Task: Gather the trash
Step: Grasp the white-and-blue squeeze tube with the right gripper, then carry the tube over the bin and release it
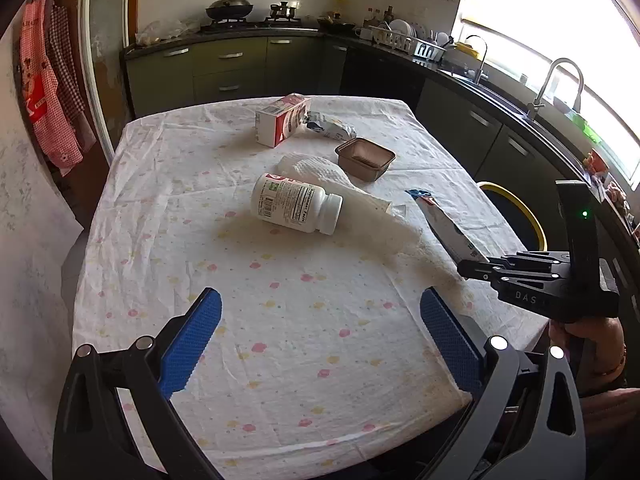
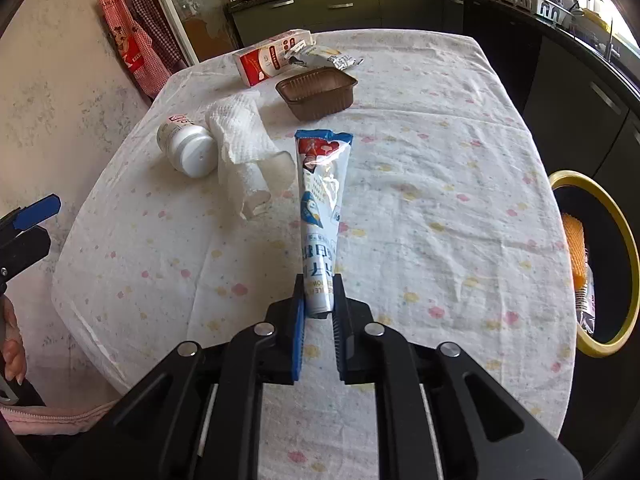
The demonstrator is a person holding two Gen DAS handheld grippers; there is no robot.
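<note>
item: right gripper (image 2: 318, 312), jaws closing on the near end of a blue-and-white snack wrapper (image 2: 322, 208); wrapper is standing out from the jaws with its long axis running straight ahead, near to far, torn end farthest and lifted off the tablecloth (image 2: 440, 200).
item: trash bin (image 2: 624, 240), yellow-rimmed, sitting off the table's right edge, already holding some refuse; it is lying to the right of the held wrapper, so the coming move is looking like a rightward swing across the table edge, and the right gripper is the nearer tool.
item: left gripper (image 1: 320, 336), jaws standing wide apart, holding nothing, hovering over the near part of the table.
items awaiting collection, lying ahead of the left gripper: white supplement bottle (image 1: 296, 208) on its side; crumpled paper towel (image 1: 344, 184) touching it; brown plastic tray (image 1: 365, 159); red-and-white carton (image 1: 282, 120) and foil wrapper (image 1: 330, 126) at the far end.
</note>
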